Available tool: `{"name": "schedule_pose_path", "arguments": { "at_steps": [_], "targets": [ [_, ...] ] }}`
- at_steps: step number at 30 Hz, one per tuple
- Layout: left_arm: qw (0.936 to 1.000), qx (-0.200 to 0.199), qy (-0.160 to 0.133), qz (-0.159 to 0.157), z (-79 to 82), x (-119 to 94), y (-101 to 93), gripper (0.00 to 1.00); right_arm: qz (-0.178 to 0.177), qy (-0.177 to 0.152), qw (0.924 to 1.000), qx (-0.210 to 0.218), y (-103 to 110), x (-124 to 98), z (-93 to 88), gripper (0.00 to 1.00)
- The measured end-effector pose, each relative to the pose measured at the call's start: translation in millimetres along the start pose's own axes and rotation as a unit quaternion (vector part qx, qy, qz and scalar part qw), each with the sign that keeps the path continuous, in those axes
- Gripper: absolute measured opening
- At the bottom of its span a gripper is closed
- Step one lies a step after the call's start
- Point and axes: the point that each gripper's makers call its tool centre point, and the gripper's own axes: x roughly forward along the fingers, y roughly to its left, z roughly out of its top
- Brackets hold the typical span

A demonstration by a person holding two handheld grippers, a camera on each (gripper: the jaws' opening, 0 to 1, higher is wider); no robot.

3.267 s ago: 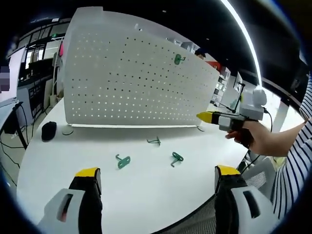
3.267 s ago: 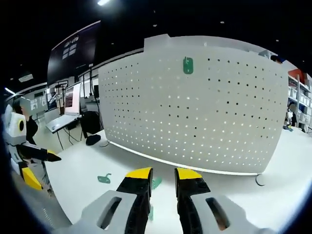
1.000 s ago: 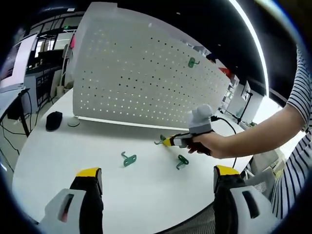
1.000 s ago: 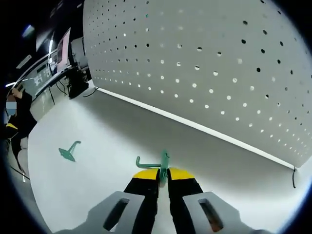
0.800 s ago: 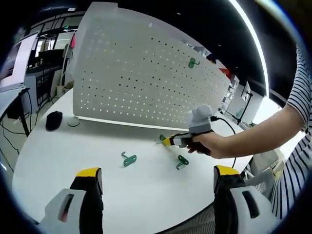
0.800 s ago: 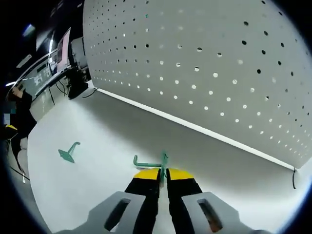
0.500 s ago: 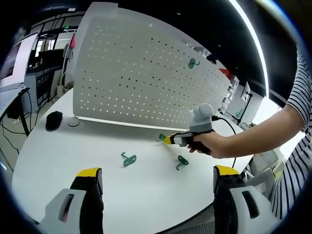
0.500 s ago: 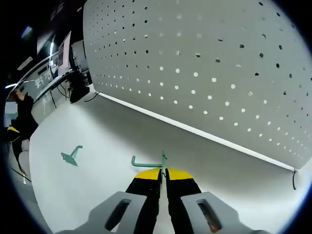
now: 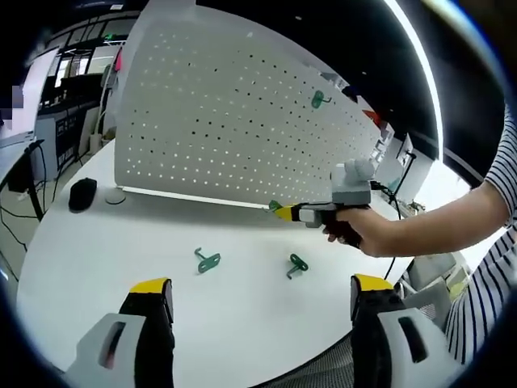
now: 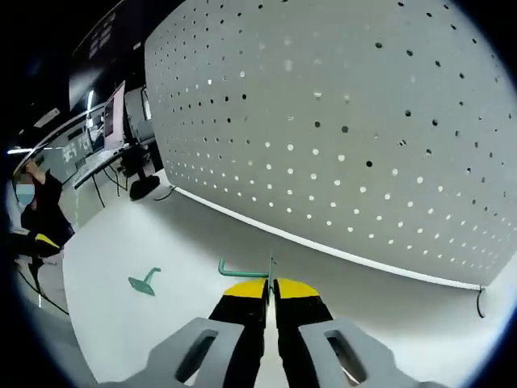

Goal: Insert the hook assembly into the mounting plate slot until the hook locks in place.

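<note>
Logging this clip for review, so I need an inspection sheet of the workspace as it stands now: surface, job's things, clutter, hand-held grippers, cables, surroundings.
Surface: white table, bare apart from the items below.
Job's things: white pegboard stands upright on the table; one green hook already hangs high on it; another hook is pinched in the right hand-held gripper, off the table; two loose hooks lie on the table.
Clutter: a dark mouse-like object near the pegboard's end.
Grippers: right one shut on its hook; left hand-held gripper open, holding nothing.
Cables: one thin cable curls at the pegboard's foot.
Surroundings: desks with monitors, shelving behind.
</note>
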Motion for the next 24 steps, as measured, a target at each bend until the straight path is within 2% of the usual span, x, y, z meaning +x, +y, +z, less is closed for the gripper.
{"name": "schedule_pose_path", "arguments": {
  "at_steps": [3,6,9,11,18,22,24],
  "targets": [
    [1.0000,0.008,-0.002,0.001,9.1,2,-0.5,0.91,-0.004,-0.014,0.9999,0.008,-2,-12,5.4,0.00],
    [0.9999,0.013,-0.008,0.005,21.0,5,0.2,0.90,-0.008,-0.047,0.9988,0.004,-2,-25,19.6,0.00],
    [0.9997,0.005,0.010,0.021,23.9,9,6.7,0.85,-0.005,-0.060,0.9982,0.005,1,-35,26.9,0.00],
    [0.9996,0.004,0.014,0.023,26.2,12,7.5,0.86,-0.002,-0.071,0.9975,0.008,3,-42,31.9,0.00],
    [0.9998,-0.014,0.014,0.002,43.2,22,-5.6,0.84,-0.001,-0.111,0.9937,0.017,12,-70,43.3,0.00],
    [0.9996,-0.021,0.019,-0.008,51.1,30,-11.5,0.81,0.000,-0.125,0.9919,0.024,17,-86,43.7,0.00],
    [0.9994,-0.027,0.012,-0.017,59.5,35,-19.0,0.81,-0.001,-0.129,0.9912,0.028,20,-93,43.1,0.00]
  ]
}}
